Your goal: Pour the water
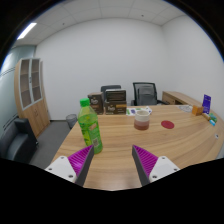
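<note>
A green bottle [90, 126] with a yellow cap stands upright on the wooden table [150, 140], just beyond my left finger. Further off, ahead and to the right of the fingers, sits a clear cup [143, 118] with a dark red band at its base. My gripper [112, 160] is open above the table's near edge. Its purple pads [80, 160] are spread wide with only bare table between them. Neither finger touches the bottle.
A small red disc [168, 124] lies on the table right of the cup. Black office chairs [146, 93] stand behind the table. A wooden cabinet [32, 90] lines the left wall. A blue item [207, 103] rests at the far right.
</note>
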Demonstrator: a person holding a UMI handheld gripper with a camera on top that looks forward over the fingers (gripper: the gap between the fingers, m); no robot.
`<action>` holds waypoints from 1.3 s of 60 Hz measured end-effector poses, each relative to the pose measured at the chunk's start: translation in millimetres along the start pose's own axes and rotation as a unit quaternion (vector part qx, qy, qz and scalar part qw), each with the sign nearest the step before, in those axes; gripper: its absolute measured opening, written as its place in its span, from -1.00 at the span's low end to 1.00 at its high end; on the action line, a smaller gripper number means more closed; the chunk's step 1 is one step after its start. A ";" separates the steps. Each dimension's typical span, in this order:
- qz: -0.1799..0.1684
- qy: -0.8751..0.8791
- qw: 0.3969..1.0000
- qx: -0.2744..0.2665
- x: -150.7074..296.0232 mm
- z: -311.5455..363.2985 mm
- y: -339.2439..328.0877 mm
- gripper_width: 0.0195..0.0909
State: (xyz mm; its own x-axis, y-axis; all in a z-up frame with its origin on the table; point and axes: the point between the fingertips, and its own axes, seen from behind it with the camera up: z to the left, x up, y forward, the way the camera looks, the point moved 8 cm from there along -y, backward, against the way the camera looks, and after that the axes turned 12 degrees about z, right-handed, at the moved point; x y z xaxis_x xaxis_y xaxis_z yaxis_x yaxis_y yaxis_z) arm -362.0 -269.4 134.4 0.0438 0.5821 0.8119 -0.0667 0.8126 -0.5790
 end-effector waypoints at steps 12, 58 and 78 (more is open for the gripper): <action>0.009 -0.058 0.997 0.039 -12.4 66.3 60.1 0.68; -0.114 -0.027 0.993 0.029 49.3 130.4 145.8 -0.50; -0.061 0.039 0.995 0.063 58.5 118.7 149.7 -0.50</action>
State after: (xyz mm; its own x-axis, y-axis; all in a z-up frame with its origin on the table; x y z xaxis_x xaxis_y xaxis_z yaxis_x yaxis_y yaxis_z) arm -487.7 -117.1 104.0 0.1351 0.4841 0.8645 -0.1802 0.8700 -0.4590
